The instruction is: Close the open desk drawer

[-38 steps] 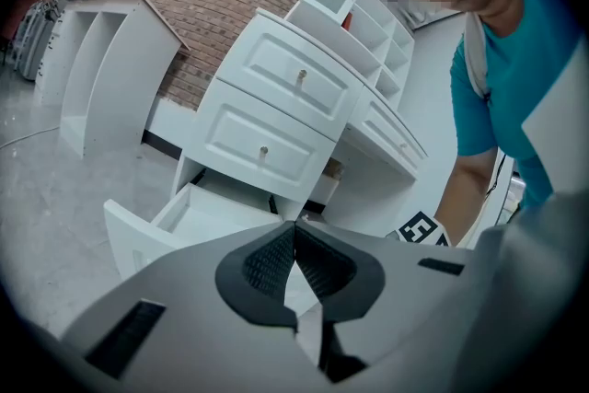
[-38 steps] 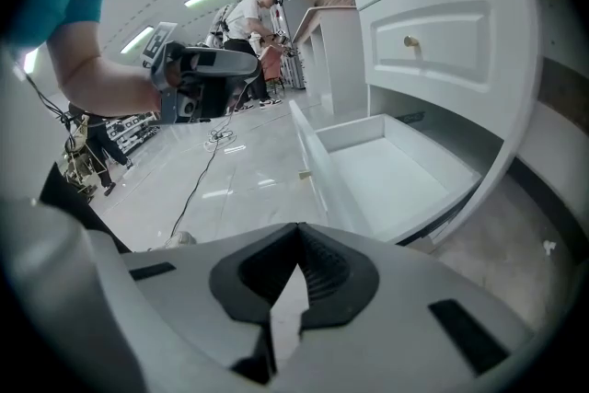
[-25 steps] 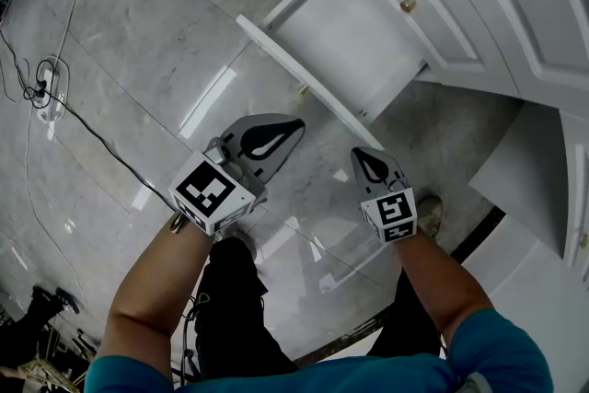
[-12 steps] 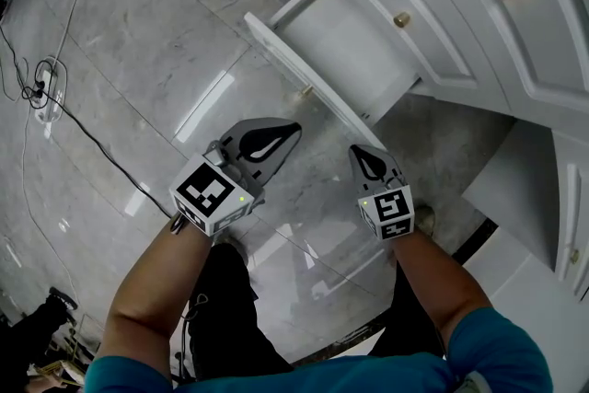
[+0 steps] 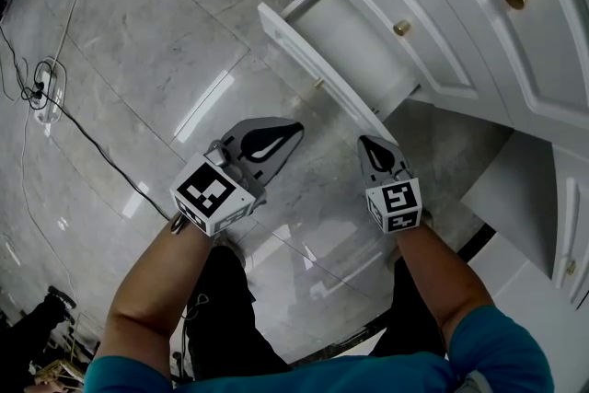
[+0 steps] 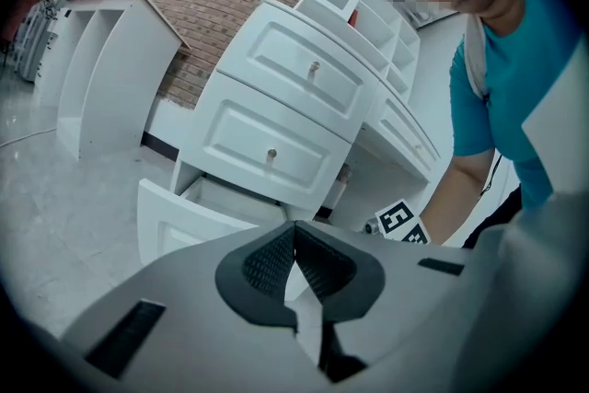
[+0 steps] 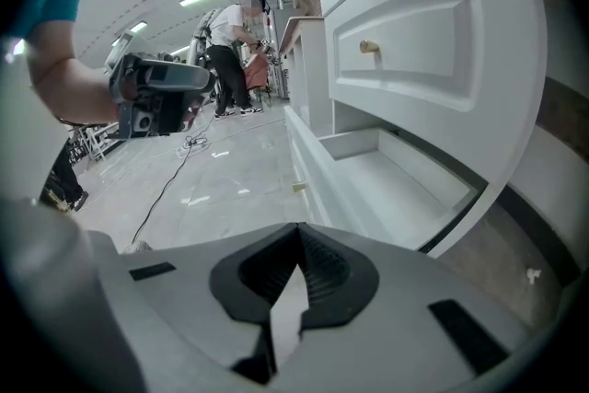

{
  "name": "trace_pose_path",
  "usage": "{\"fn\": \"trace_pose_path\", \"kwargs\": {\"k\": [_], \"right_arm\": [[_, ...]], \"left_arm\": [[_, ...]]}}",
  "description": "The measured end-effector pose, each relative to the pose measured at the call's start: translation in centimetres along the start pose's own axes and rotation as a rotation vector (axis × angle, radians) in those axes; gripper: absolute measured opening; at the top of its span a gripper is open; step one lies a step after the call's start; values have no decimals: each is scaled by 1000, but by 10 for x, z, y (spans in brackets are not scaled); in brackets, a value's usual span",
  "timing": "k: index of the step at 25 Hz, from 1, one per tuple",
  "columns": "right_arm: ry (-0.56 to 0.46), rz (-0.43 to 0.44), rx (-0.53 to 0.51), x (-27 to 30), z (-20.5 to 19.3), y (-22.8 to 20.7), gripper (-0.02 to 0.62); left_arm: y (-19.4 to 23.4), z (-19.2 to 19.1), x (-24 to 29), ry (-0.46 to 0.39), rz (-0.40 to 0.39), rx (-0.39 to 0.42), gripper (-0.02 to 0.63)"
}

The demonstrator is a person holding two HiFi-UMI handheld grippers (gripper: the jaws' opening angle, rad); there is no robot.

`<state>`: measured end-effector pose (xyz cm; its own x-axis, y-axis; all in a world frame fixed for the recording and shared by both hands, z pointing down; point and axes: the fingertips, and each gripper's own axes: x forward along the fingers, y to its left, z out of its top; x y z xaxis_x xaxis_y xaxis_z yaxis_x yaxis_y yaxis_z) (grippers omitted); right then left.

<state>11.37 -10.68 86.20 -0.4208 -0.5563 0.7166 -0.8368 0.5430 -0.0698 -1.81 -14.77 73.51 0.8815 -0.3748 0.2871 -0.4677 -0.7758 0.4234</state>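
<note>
White-painted wood and grey marble frame the scene: the bottom drawer [image 5: 359,41] of a white desk [image 5: 460,5] stands pulled out over the polished floor [image 5: 138,41]. Its box is empty, and its front panel carries a small brass knob [image 5: 318,83]. The two drawers above it are shut.

A person stands over the drawer with a gripper in each hand, both held above the floor and short of the drawer front, touching nothing. The right gripper [image 5: 372,150] is the nearer one, aimed at the panel's near end. The left gripper [image 5: 283,133] hangs further out, roughly level with the knob.

Both pairs of jaws are pressed together with nothing between them. Each gripper's own view shows the ribbed pads meeting in a thin seam. That fits the job, since a shut drawer needs a push rather than a grasp, and closed tips make a firm, blunt point for the flat panel.

By this reading the task is not yet done and contact has not been made. A push near the panel's middle would likely keep the drawer from skewing on its runners. A black cable [image 5: 92,138] trails across the floor, well clear of the work.
</note>
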Motion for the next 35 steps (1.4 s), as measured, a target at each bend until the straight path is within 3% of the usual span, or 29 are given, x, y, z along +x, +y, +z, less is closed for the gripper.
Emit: {"fn": "trace_pose_path", "kwargs": {"k": [13, 35], "right_arm": [[-2, -3, -34, 10, 3, -16, 21], [-31, -98, -39, 21, 21, -92, 20]], "left_arm": [[10, -1, 5, -4, 16, -7, 15], [15, 0, 21, -10, 42, -8, 15]]}}
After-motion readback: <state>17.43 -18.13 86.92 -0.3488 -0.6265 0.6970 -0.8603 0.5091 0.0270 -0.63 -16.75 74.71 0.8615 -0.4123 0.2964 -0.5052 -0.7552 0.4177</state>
